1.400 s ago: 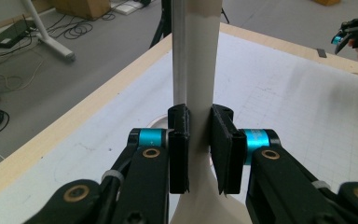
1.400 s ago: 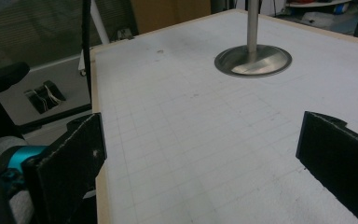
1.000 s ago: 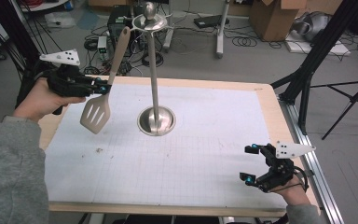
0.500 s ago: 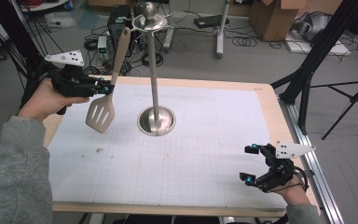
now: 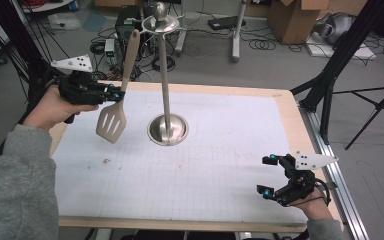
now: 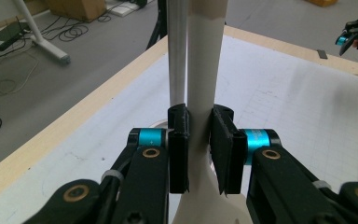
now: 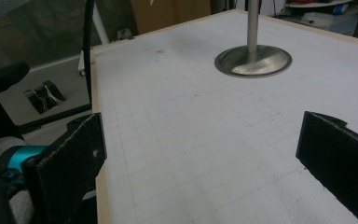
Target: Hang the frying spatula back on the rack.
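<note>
A tall steel utensil stand (image 5: 166, 85) rises from a round base (image 5: 168, 129) on the white gridded mat. A beige slotted spatula (image 5: 113, 119) hangs blade down in the air to the left of the pole. My left gripper (image 5: 117, 94) is shut on its handle just above the blade; the handle top reaches the stand's top ring. In the left gripper view the handle (image 6: 204, 70) sits clamped between the pads, with the pole (image 6: 177, 51) close behind. My right gripper (image 5: 268, 175) rests open near the mat's front right corner. Its own view looks toward the stand base (image 7: 253, 60).
The wooden table edge (image 5: 180, 224) frames the mat (image 5: 200, 165). Black tripod legs (image 5: 330, 75) stand off the right side. Cables and boxes lie on the floor beyond the far edge.
My left gripper has lifted the spatula and carried it right, toward the pole. The right gripper has stayed still.
</note>
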`<action>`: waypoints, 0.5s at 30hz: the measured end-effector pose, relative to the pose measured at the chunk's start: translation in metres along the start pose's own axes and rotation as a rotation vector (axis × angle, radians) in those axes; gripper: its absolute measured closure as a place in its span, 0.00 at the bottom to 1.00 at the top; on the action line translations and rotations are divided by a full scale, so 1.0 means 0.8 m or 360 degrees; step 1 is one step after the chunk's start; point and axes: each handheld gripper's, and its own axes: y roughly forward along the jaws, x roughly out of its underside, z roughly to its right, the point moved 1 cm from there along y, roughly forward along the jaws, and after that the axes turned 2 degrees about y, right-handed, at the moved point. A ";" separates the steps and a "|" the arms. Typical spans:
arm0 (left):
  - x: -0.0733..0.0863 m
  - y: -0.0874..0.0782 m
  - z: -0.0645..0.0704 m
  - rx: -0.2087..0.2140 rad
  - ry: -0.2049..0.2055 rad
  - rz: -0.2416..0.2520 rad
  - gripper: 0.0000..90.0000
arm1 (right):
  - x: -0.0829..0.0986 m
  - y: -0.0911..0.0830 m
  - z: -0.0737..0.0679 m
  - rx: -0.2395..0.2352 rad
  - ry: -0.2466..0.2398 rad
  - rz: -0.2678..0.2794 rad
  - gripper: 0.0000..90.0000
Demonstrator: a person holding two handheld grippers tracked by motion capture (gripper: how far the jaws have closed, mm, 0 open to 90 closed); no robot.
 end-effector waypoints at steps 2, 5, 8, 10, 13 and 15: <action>0.001 0.002 0.000 -0.0005 -0.0001 0.0008 0.86 | 0.000 0.000 0.000 0.0001 -0.0004 -0.0001 0.01; 0.001 0.004 0.000 -0.0004 -0.0002 0.0015 0.86 | 0.000 0.000 -0.001 -0.0001 -0.0004 -0.0002 0.01; 0.001 0.005 0.000 -0.0002 -0.0003 0.0016 0.85 | 0.000 0.000 0.000 -0.0001 0.0003 0.0001 0.01; 0.002 0.006 0.000 -0.0005 0.0001 0.0017 0.85 | 0.001 0.000 -0.001 -0.0002 0.0000 -0.0006 0.01; 0.002 0.006 -0.001 -0.0009 -0.0003 0.0023 0.85 | 0.001 0.001 0.000 0.0001 -0.0002 -0.0002 0.01; 0.002 0.007 0.000 -0.0006 -0.0004 0.0024 0.85 | 0.001 0.000 -0.001 -0.0004 0.0005 -0.0006 0.01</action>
